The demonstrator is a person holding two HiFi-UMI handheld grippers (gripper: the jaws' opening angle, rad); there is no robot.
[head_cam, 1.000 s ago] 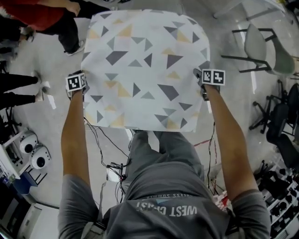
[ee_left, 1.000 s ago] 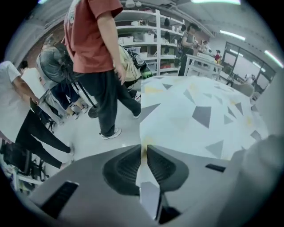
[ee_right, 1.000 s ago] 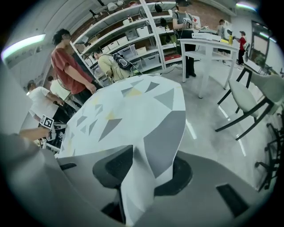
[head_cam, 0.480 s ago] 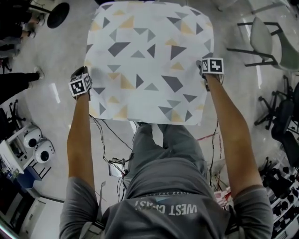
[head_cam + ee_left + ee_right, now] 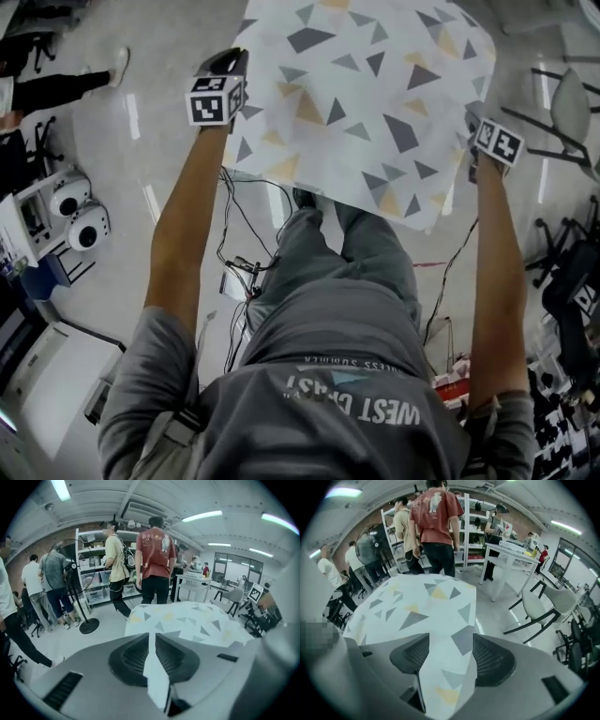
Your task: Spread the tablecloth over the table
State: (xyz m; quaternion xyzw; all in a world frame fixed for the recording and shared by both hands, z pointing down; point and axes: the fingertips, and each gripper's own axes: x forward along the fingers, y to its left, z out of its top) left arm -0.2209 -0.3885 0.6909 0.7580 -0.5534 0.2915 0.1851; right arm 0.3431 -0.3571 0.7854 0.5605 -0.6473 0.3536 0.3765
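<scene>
A white tablecloth (image 5: pixel 366 94) printed with grey and yellow triangles lies spread over the table in the head view. My left gripper (image 5: pixel 234 64) is at its left edge, lifted, and shut on a fold of the cloth (image 5: pixel 157 677) that shows as a narrow strip between the pads of the left gripper (image 5: pixel 151 653). At the near right corner is my right gripper (image 5: pixel 472 127). In the right gripper view, the right gripper (image 5: pixel 446 656) has its jaws opening. The cloth (image 5: pixel 422 606) lies loose between the spread pads.
Several people (image 5: pixel 154 550) stand beyond the table by shelves (image 5: pixel 91 569). A fan stand (image 5: pixel 86 625) is on the floor at left. A chair (image 5: pixel 543 604) and a white desk (image 5: pixel 511 550) are at right. Cables (image 5: pixel 239 272) and boxed gear (image 5: pixel 70 216) lie by my feet.
My left gripper has risen and moved forward along the cloth's left edge, lifting it. The right gripper has shifted slightly. The cloth now sits higher and further right in the head view.
</scene>
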